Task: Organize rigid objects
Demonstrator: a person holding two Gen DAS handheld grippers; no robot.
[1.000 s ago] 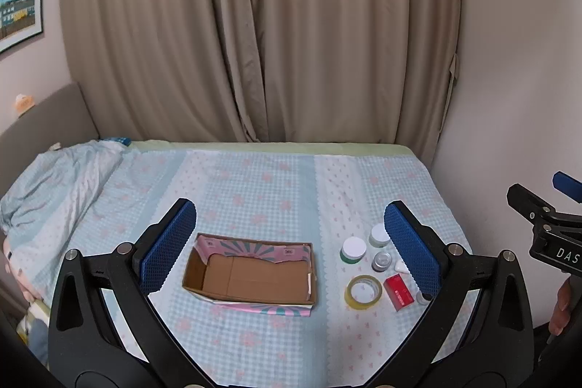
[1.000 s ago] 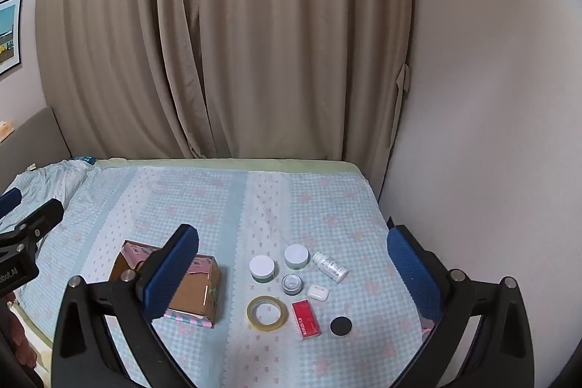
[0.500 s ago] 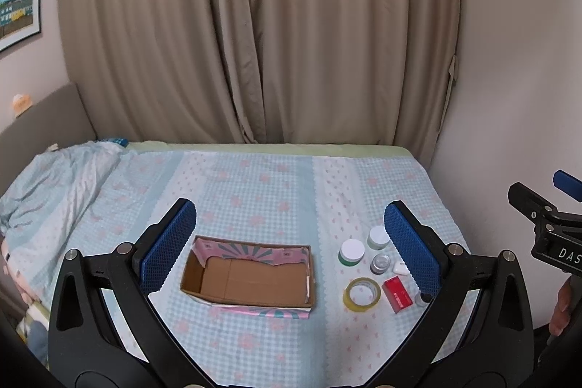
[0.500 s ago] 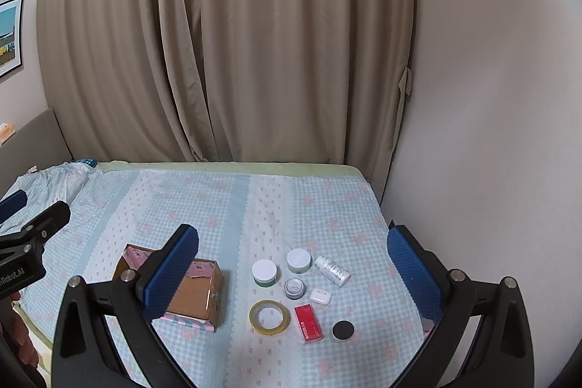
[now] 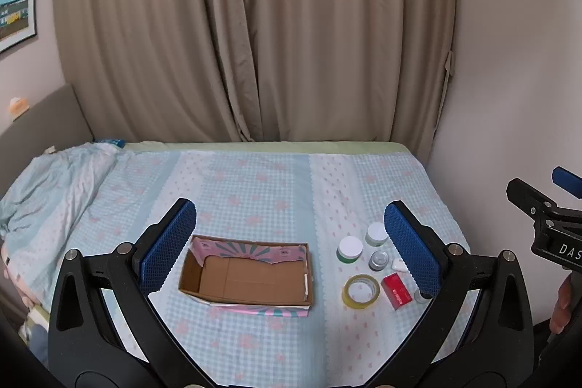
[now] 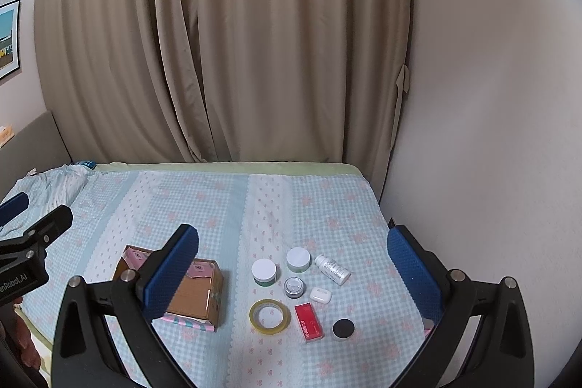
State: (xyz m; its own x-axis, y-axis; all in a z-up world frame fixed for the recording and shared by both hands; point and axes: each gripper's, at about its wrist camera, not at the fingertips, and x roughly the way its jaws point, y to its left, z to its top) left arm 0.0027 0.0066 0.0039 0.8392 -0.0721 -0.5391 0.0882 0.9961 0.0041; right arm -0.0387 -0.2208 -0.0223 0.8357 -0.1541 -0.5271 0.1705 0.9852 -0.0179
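Note:
An open, empty cardboard box [image 5: 247, 279] [image 6: 196, 293] lies on the bed. Right of it lie two white-lidded jars [image 6: 264, 271] [image 6: 298, 259], a small silver jar [image 6: 293, 287], a white bottle on its side [image 6: 333, 270], a white earbud case [image 6: 320, 295], a tape roll [image 6: 269, 314] [image 5: 361, 291], a red box [image 6: 309, 322] [image 5: 396, 290] and a black-lidded jar [image 6: 343, 328]. My left gripper [image 5: 291, 250] is open and empty above the box. My right gripper [image 6: 293, 273] is open and empty above the small items.
The bed has a light blue checked sheet [image 5: 254, 191]. A crumpled blanket [image 5: 47, 184] lies at its left. Beige curtains [image 5: 254, 42] hang behind. A wall [image 6: 491, 133] borders the bed's right side.
Both views have shifted only slightly; the objects sit a little lower in the right wrist view. Nothing was grasped or moved.

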